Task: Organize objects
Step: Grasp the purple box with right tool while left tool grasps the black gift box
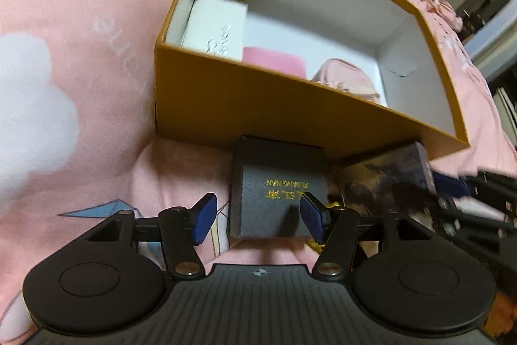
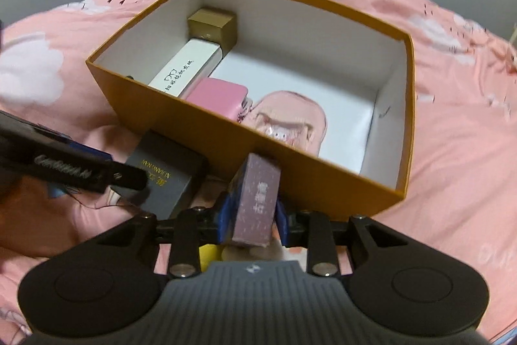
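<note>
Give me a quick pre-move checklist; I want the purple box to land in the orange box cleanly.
1. Right gripper shut on purple box: ok.
2. Purple box lifted above the orange box rim: not ok, it sits below the near wall.
3. Bare floor inside, right of the pink pouch: ok.
4. Left gripper open, pads either side of the black box: ok.
5. Left gripper clear of the right one's path: cannot tell.

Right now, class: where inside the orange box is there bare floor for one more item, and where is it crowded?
Free: the white floor of the orange box along its right wall and far side. Crowded: the left side, lined by gold box, white case, pink box and pink pouch.
</note>
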